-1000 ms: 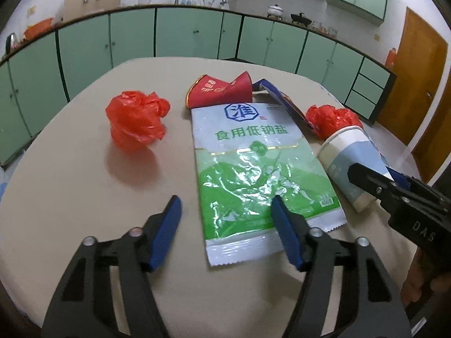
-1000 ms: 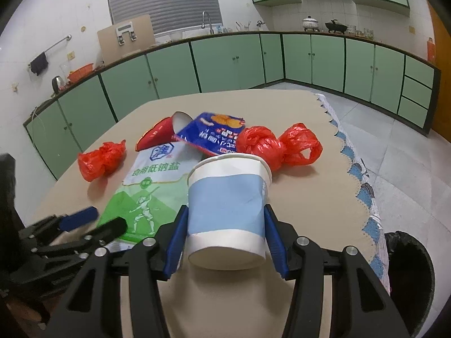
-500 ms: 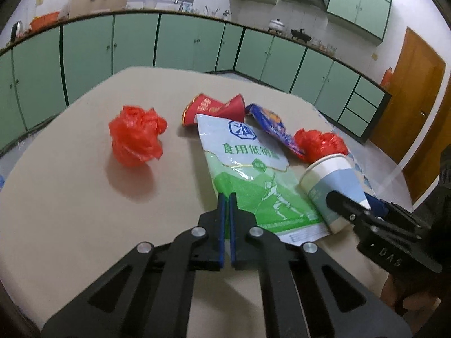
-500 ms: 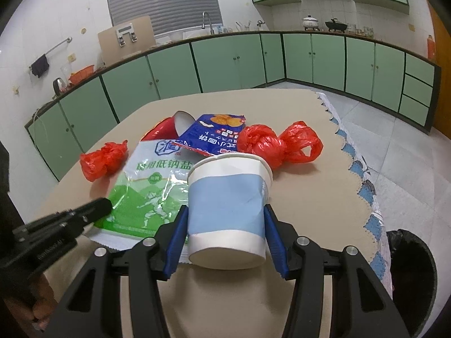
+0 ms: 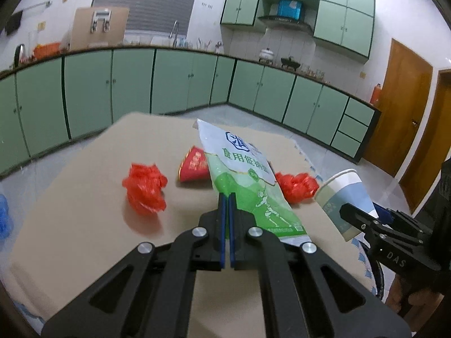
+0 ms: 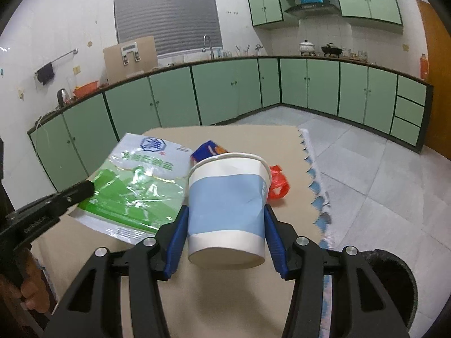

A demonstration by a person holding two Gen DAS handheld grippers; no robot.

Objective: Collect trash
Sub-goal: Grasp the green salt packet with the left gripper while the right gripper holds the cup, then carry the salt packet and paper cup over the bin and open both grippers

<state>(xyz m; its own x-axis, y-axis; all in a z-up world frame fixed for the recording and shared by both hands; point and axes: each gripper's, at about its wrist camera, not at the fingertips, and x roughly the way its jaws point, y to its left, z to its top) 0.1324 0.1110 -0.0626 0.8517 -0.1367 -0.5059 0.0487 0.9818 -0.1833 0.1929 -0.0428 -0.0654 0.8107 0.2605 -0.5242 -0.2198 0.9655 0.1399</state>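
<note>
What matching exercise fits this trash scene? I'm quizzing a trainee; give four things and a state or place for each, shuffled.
1. salt bag
2. paper cup
3. red cup
4. black bin

a. on the floor beside the table
b. pinched in the left gripper
c. lying on its side on the table
d. gripped by the right gripper

Pairs: 1-b, 2-d, 3-c, 4-a

The salt bag hid part of the red cup beyond the left gripper. The bin, lower right of the right gripper, was cut off by its arm.
</note>
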